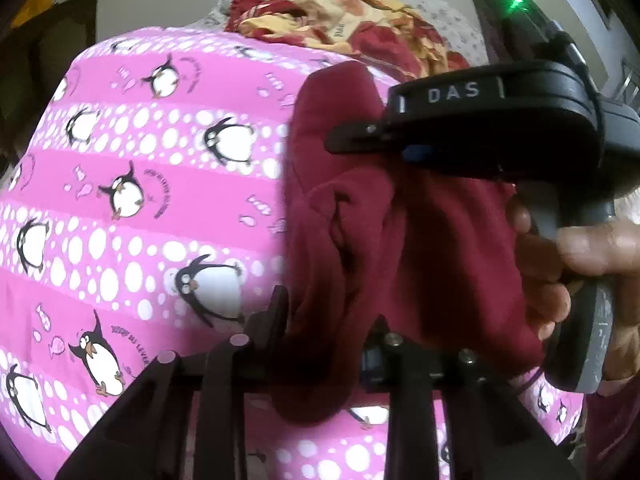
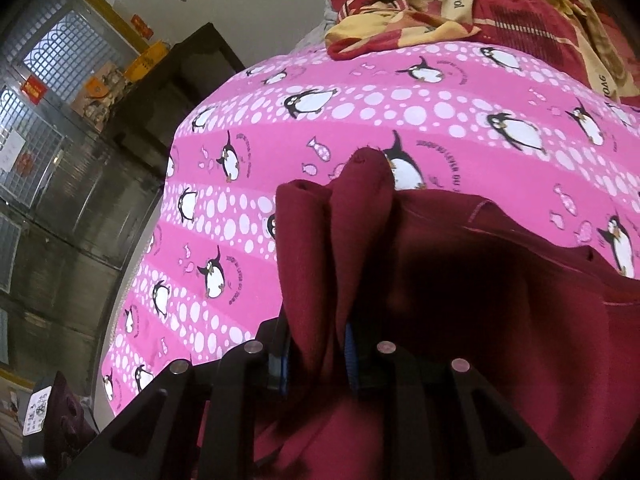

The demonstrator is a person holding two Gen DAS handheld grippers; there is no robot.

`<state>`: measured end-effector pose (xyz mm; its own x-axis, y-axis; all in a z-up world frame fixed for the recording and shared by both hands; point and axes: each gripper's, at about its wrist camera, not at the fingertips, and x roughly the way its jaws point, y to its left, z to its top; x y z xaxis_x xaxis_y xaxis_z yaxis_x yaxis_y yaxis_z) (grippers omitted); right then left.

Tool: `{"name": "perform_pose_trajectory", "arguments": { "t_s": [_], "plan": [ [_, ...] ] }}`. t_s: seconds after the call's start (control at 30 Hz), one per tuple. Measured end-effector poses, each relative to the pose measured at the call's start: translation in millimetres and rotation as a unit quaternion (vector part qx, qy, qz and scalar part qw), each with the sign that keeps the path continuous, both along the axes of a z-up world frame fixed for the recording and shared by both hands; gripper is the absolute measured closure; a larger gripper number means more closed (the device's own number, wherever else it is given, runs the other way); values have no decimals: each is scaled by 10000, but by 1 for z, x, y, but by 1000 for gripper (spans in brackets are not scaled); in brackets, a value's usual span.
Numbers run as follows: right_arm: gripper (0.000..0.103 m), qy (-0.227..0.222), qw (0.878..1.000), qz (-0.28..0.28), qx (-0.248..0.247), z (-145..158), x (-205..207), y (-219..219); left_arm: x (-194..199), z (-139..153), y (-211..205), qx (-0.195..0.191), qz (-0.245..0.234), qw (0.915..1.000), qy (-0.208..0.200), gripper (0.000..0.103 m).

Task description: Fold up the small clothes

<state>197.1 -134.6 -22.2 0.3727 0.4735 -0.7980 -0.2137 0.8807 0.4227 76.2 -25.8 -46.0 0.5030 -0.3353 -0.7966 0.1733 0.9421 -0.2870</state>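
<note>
A dark red garment (image 1: pixel 400 240) hangs bunched above the pink penguin-print bedsheet (image 1: pixel 140 200). My left gripper (image 1: pixel 328 344) is shut on a fold of it at the bottom of the left wrist view. My right gripper (image 1: pixel 360 140) shows in that same view, black with "DAS" on it, shut on the garment's upper edge, held by a hand (image 1: pixel 580 248). In the right wrist view my right gripper (image 2: pixel 316 344) is shut on the red garment (image 2: pixel 440 280), which drapes over the fingers and lies rightward on the sheet (image 2: pixel 320 128).
A crumpled red and yellow blanket (image 1: pixel 340 20) lies at the far end of the bed, also in the right wrist view (image 2: pixel 460 0). Dark furniture (image 2: pixel 180 80) and a metal grille door (image 2: pixel 48 80) stand to the left of the bed.
</note>
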Motion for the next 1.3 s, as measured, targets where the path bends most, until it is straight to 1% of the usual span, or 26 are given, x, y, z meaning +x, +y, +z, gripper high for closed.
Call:
{"name": "perform_pose_trajectory", "arguments": {
  "t_s": [0.13,0.27,0.4,0.47,0.57,0.7,0.83,0.93,1.0,1.03,1.07,1.1,1.17,1.2,1.23,1.3],
  "plan": [
    [80,-62,10000,-38,65,9,-7,-16,-7,13,-13,-2,-131,9999,-97,81],
    [80,-181,9997,-95,147,27,-22,-45,-16,33,-34,-66,-385,9990,-214,82],
    [80,-338,9990,-203,214,47,-38,-82,-25,56,-68,-109,-841,9955,-423,82],
    [80,-410,9985,-303,222,54,-48,-103,-29,64,-87,-93,-1059,9931,-501,82],
    [80,-468,9973,-514,225,60,-65,-139,-36,69,-119,-123,-1397,9888,-512,82],
    [80,-427,9952,-860,208,55,-87,-187,-43,65,-162,-84,-1758,9833,-464,82],
    [80,-185,9916,-1259,245,30,-99,-230,-46,53,-198,-66,-1966,9799,-345,82],
    [80,-68,9880,-1512,306,10,-98,-247,-45,39,-220,27,-2062,9782,-243,82],
    [80,35,9863,-1637,212,-6,-94,-253,-47,30,-231,116,-2181,9758,-133,77],
    [80,76,9860,-1664,90,-14,-92,-252,-48,26,-232,103,-2255,9742,-10,73],
    [80,110,9856,-1686,14,-20,-91,-251,-49,24,-232,45,-2326,9725,120,71],
    [80,127,9849,-1727,36,-25,-91,-253,-52,26,-228,-12,-2356,9717,139,68],
    [76,106,9837,-1791,84,-25,-94,-257,-59,37,-215,2,-2384,9711,-42,62],
    [67,88,9828,-1844,32,-21,-98,-259,-62,43,-206,47,-2383,9710,-165,54],
    [62,72,9820,-1887,-36,-16,-103,-259,-63,50,-196,123,-2324,9720,-319,51],
    [60,-42,9825,-1862,-76,-1,-116,-259,-60,59,-177,333,-2147,9746,-548,50]
  ]
}}
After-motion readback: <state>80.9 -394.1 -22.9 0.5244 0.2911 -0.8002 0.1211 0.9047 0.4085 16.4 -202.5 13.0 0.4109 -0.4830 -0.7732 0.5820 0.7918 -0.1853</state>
